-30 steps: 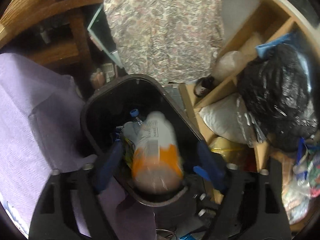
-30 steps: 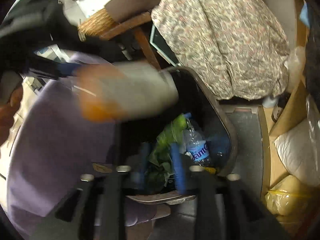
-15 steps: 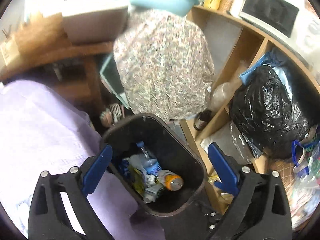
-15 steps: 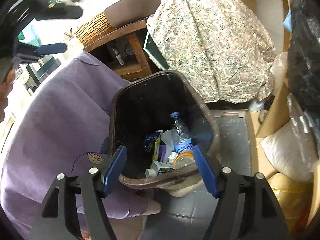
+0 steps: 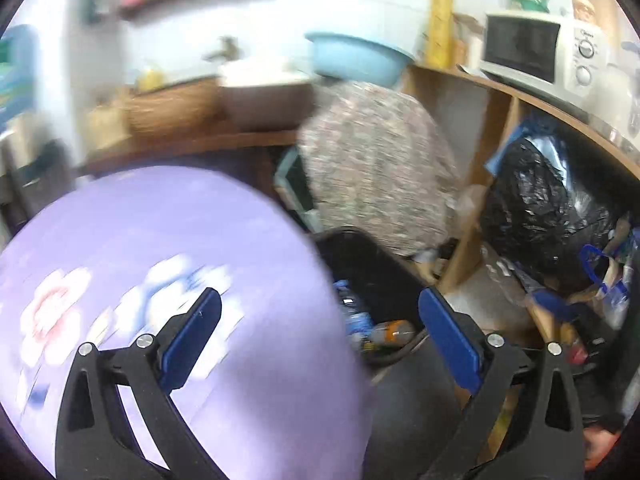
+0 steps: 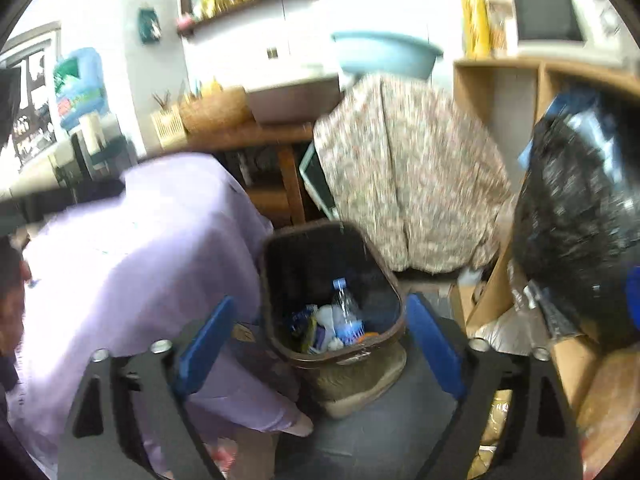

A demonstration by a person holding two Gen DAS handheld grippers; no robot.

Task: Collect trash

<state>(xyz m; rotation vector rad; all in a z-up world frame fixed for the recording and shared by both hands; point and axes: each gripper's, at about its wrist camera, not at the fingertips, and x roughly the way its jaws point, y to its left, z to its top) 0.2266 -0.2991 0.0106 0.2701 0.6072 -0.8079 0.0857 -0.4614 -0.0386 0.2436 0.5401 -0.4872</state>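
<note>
Both grippers risen clear of dark-brown plastic trash bin (image 6: 394,312); left gripper (image 5: 320,338), right gripper (image 6: 320,338) fingers spread wide, empty. Clear blue-capped water bottle (image 6: 346,312) and orange-ended bottle (image 5: 390,330) lie binned, deposit apparently done.

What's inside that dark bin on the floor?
The bin holds a clear water bottle with a blue cap, an orange-capped bottle and crumpled wrappers. Whatever lies beneath that pile is covered.

Motion blur is smearing both fisheye views, edges are bowing, and daylight is glaring off the white tiled wall (image 6: 240,52) toward 12 o'clock.
</note>
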